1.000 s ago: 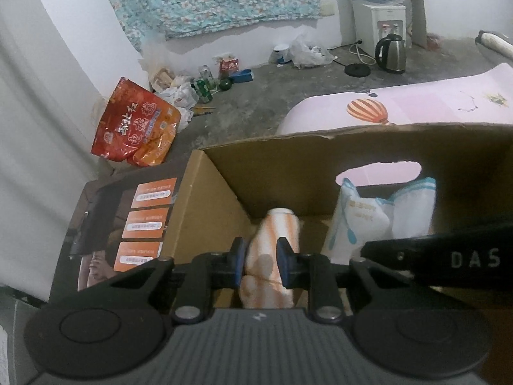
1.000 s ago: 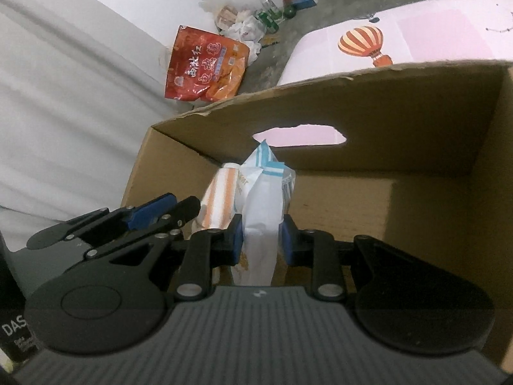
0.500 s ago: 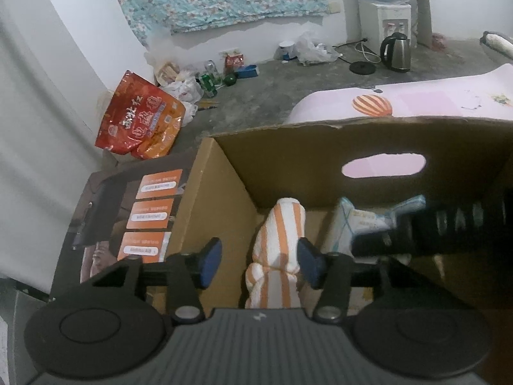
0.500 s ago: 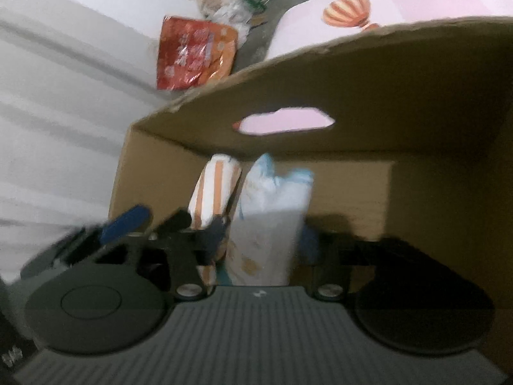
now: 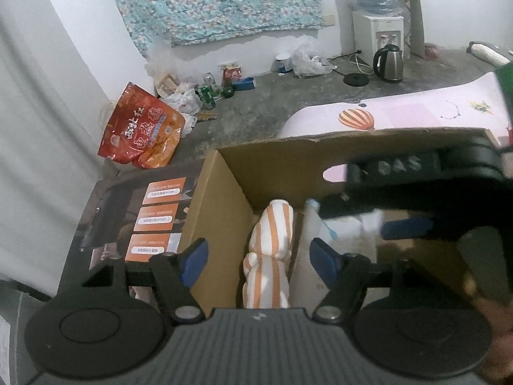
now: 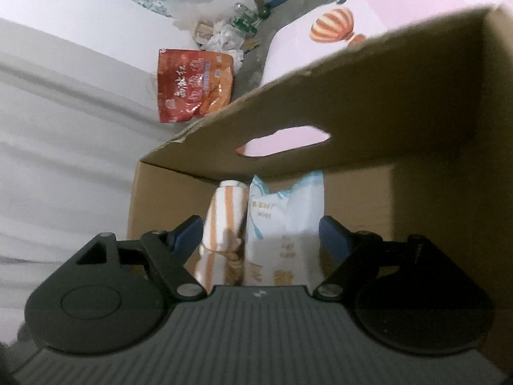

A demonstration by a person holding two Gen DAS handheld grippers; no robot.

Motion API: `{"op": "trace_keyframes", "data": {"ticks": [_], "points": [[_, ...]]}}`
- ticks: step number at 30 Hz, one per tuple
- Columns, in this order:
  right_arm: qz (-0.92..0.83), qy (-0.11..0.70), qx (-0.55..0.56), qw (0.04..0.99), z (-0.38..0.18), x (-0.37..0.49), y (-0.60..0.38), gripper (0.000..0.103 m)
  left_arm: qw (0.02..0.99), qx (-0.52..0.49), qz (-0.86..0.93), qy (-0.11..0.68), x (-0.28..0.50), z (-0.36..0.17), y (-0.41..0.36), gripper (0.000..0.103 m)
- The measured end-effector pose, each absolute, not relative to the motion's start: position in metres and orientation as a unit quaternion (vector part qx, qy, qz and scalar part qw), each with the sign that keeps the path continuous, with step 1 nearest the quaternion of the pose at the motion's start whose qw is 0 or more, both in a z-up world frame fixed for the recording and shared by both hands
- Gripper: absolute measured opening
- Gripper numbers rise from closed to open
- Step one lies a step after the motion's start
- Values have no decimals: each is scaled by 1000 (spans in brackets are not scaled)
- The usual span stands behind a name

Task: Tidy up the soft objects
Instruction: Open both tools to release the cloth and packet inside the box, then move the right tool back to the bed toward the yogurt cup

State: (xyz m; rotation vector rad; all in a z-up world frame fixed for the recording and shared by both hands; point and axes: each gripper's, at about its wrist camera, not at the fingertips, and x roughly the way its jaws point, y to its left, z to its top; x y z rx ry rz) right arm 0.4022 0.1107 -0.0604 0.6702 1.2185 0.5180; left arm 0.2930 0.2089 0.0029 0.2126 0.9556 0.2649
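Observation:
An orange-and-white striped rolled towel (image 5: 271,250) stands upright inside the cardboard box (image 5: 221,205), against its left wall. A white and blue soft pack (image 6: 285,221) stands beside it on the right. My left gripper (image 5: 259,258) is above the towel, its jaws opening, pads clear of the cloth. My right gripper (image 6: 261,235) has its jaws opening around the pack and the towel (image 6: 222,221), touching neither. In the left wrist view the right gripper (image 5: 407,199) crosses the box as a dark blurred shape, partly hiding the pack (image 5: 320,234).
The box (image 6: 368,96) has a hand-hole cut in its far wall. A pink mat with a balloon print (image 5: 400,115) lies behind it. A red snack bag (image 5: 141,131), bottles and litter sit by the wall, a kettle (image 5: 388,64) and water dispenser farther back.
Both grippers were shut, the left on the striped towel and the right on the soft pack; both have let go and spread wide. The left gripper has lifted slightly, and the right has rolled.

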Motion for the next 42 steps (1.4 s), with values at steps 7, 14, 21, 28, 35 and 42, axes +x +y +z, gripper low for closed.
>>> {"op": "trace_keyframes", "data": {"ticks": [7,14,21,28,35,42], "points": [[236,553,344,722,-74,403,116,80,874,98,132,457,281,10,212,72],[249,506,312,764,-31,385,97,81,885,92,130,437,261,27,211,83],[297,414,328,796,37,337,48,81,897,73,110,423,224,55,203,89],[327,334,322,823,89,253,-36,82,921,59,62,380,164,92,177,96],[296,303,309,852,77,154,-140,83,940,26,-17,340,98,110,127,101],[211,320,306,871,20,64,-236,83,938,15,-112,328,47,90,52,102]]}}
